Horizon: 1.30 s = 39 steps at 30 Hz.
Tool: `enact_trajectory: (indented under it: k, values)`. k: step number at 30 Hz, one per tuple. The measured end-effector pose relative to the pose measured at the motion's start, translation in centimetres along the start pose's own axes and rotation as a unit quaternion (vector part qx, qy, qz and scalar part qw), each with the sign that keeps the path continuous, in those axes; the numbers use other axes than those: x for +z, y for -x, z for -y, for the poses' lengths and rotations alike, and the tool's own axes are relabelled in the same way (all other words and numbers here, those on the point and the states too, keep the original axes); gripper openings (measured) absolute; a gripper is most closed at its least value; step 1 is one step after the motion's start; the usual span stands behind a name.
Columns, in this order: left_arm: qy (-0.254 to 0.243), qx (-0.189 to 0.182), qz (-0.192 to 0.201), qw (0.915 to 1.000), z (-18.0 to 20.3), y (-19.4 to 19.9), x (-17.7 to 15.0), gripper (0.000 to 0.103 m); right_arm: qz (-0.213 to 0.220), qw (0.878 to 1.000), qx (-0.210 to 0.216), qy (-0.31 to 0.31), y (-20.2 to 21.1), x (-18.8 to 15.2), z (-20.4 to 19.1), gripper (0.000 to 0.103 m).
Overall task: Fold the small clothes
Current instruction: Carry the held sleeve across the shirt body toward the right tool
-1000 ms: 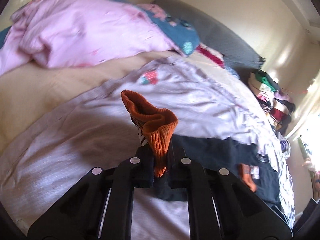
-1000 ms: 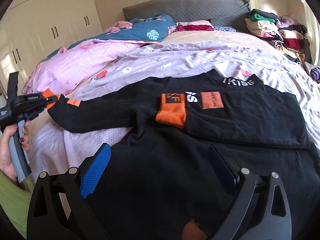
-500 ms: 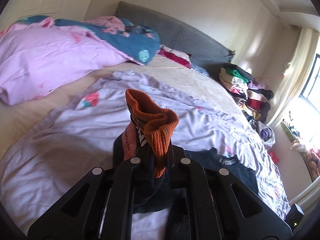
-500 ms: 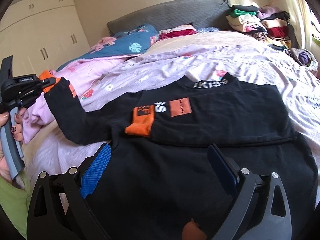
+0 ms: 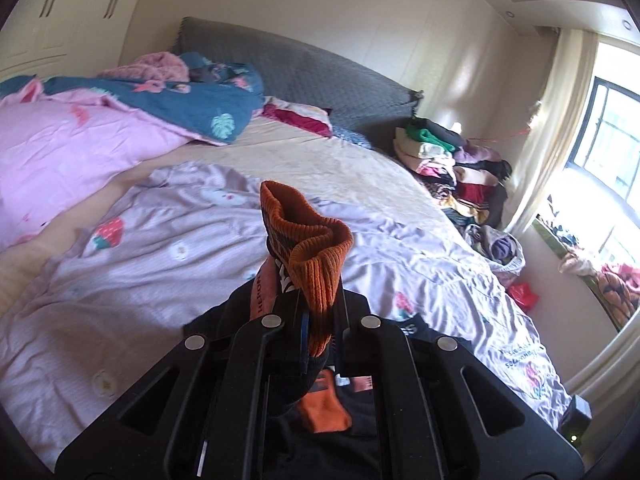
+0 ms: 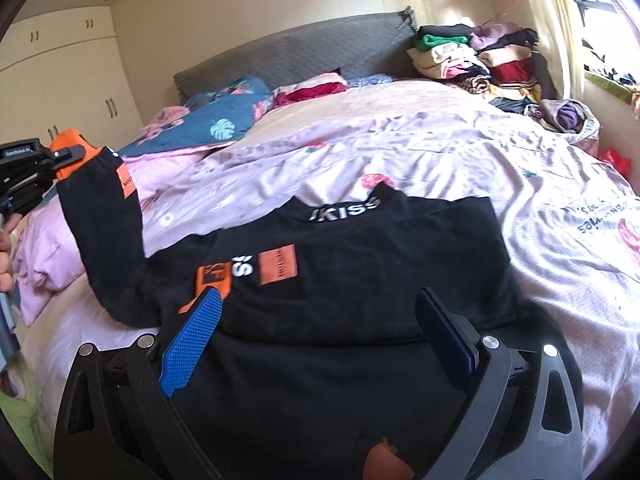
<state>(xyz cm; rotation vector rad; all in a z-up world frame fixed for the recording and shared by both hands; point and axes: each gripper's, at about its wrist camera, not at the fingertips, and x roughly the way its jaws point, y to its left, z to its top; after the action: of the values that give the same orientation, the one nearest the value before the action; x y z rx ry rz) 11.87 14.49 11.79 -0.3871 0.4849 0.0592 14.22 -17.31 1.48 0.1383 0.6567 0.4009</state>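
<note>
A black sweatshirt with orange patches and white lettering lies on the lilac bedspread. Its right-hand sleeve is folded across the chest, its orange cuff resting there. My left gripper is shut on the other sleeve's orange ribbed cuff, which stands up between the fingers. In the right wrist view that left gripper holds the sleeve raised off the bed at the far left. My right gripper hovers open over the sweatshirt's lower body, its blue pads wide apart and gripping nothing.
A pink duvet and a blue leaf-print quilt are heaped at the left by the grey headboard. A stack of folded clothes stands at the bed's far right. A window is on the right wall, wardrobes on the left.
My left gripper has lifted the cuff and swung it rightward, so the sleeve now hangs raised off the bed. The right gripper has drifted closer over the sweatshirt, still open.
</note>
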Motion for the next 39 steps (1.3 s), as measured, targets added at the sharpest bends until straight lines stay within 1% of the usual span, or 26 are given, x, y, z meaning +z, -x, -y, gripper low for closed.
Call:
enact_trajectory:
  k: [6,14,19,22,27,31,35,39]
  values:
    - [-0.015,-0.018,-0.001,0.9997,2.7,-0.7,0.1,0.002,-0.006,1.0,-0.013,-0.012,-0.5,-0.6,1.7,0.096]
    - [-0.037,-0.042,-0.009,0.9984,6.4,-1.8,-0.5,0.002,0.008,0.999,-0.03,-0.019,0.3,-0.6,3.4,0.096]
    - [-0.056,-0.063,-0.017,0.9963,9.0,-2.4,-1.1,0.002,0.02,0.998,-0.064,-0.01,0.8,-0.6,4.0,0.096]
    - [-0.067,-0.074,-0.027,0.9946,10.4,-3.1,-1.8,0.002,0.024,0.997,-0.07,-0.012,1.0,-0.5,4.6,0.096]
    - [-0.082,-0.091,-0.06,0.9906,11.9,-5.2,-3.9,0.002,0.032,0.997,-0.07,-0.018,1.7,-0.4,5.5,0.096]
    - [-0.087,-0.101,-0.102,0.9858,12.8,-7.5,-6.2,0.002,0.04,0.995,-0.082,-0.038,2.4,-0.3,6.8,0.096]
    - [-0.094,-0.113,-0.139,0.9793,13.5,-9.2,-8.5,0.002,0.038,0.992,-0.093,-0.072,2.6,-0.5,8.5,0.096]
    - [-0.101,-0.128,-0.178,0.9704,14.0,-10.5,-11.1,0.002,0.031,0.988,-0.11,-0.102,2.5,-0.7,10.1,0.096]
